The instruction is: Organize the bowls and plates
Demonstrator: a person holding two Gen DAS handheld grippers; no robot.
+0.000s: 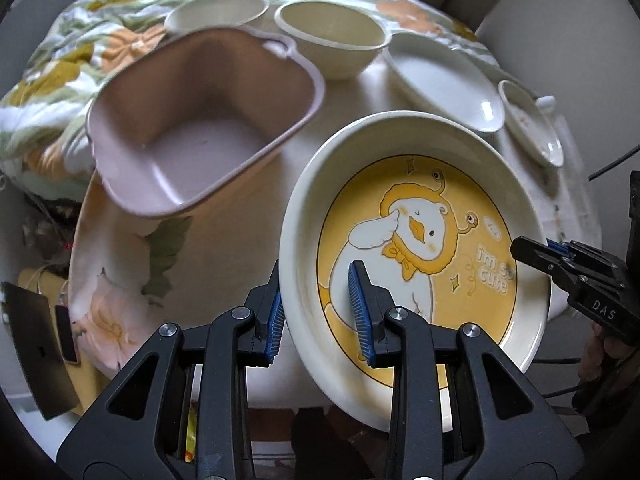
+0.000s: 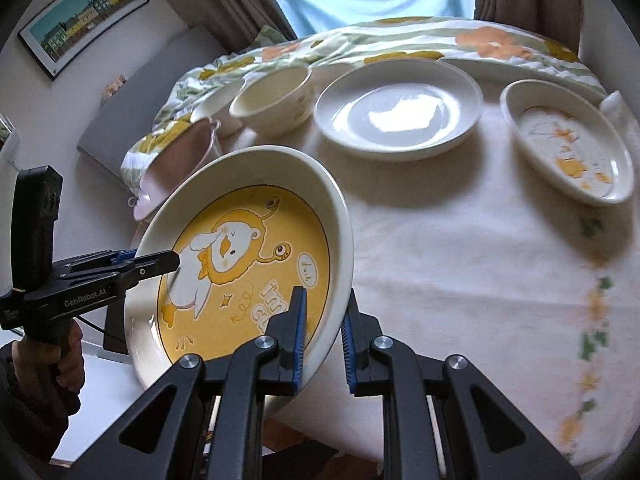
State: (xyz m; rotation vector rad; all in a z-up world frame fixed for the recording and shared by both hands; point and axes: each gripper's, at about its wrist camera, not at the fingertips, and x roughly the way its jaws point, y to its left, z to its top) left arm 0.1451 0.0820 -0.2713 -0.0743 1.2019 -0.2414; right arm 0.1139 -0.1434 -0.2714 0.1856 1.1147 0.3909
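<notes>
A yellow duck plate (image 1: pixel 424 240) (image 2: pixel 248 256) is held tilted above the table, gripped on opposite rims. My left gripper (image 1: pixel 320 308) is shut on its left rim, one finger inside and one outside; it also shows in the right wrist view (image 2: pixel 160 262). My right gripper (image 2: pixel 322 336) is shut on its right rim and shows in the left wrist view (image 1: pixel 532 250). A white plate (image 2: pixel 398 106) (image 1: pixel 444 84), a small patterned plate (image 2: pixel 568 140) (image 1: pixel 532 124) and a cream bowl (image 2: pixel 274 98) (image 1: pixel 332 36) sit on the table.
A pink square basin (image 1: pixel 200 120) (image 2: pixel 176 156) stands at the left on the floral tablecloth (image 2: pixel 480 260). A second cream bowl (image 1: pixel 218 12) sits behind it. A bunched floral quilt (image 1: pixel 80 60) lies at the back left. Curtains and a window are behind.
</notes>
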